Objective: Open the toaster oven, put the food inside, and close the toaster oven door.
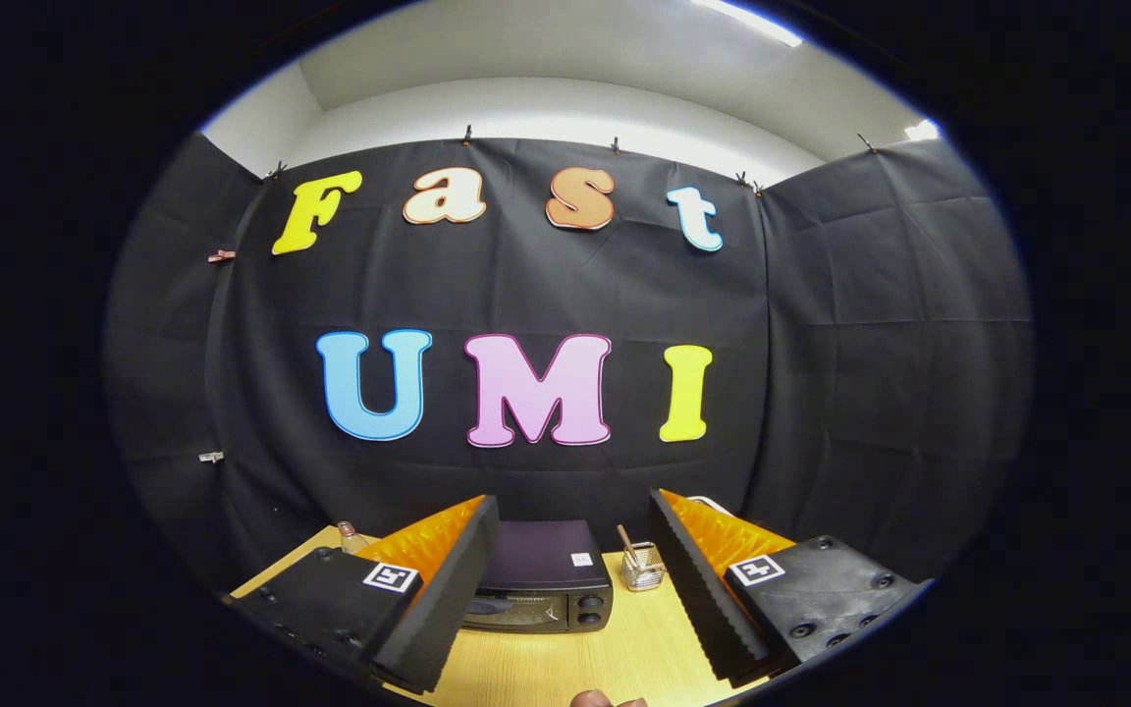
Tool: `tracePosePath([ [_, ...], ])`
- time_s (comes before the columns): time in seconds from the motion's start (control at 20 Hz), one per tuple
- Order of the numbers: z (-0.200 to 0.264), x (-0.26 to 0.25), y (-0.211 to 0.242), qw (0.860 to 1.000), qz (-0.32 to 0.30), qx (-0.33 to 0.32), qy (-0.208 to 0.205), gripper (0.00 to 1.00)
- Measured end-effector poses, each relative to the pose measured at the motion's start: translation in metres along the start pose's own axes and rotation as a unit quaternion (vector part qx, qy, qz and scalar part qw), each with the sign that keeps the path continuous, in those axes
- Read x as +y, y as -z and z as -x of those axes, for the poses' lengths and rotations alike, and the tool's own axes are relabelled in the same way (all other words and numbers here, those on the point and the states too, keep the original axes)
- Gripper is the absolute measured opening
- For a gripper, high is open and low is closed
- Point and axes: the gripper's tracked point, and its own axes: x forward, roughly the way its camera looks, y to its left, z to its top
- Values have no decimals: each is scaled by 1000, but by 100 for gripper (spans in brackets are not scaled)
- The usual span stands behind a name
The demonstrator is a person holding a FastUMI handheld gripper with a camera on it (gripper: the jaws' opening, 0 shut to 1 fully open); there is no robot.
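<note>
**Oven door shut, claw held back empty**

Toaster oven (541, 579) sits on table (624, 648) betw. the fingers, at 12 o'clock beyond the tips; door looks closed. Fits either stage: food not in yet, or already inside w/ door reshut. Small brownish item (605, 700) at 6 o'clock, can't ID. Claw (565, 589) spread wide, gripping nothing, level, well short of oven. Wire holder (642, 568) at oven's 3 o'clock.

You have a pale wooden table (624, 648) in front of you, backed by the black cloth wall. On it the toaster oven (541, 577) sits with its door closed. Just right of the oven stands a small wire holder (642, 568) with a stick in it. At the table's far left corner stands a small bottle (350, 537).
</note>
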Motion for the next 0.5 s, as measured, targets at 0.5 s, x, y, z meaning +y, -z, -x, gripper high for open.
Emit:
tracePosePath([
  [0.5, 4, -4, 0, 1000, 6, -2, 3, 99],
])
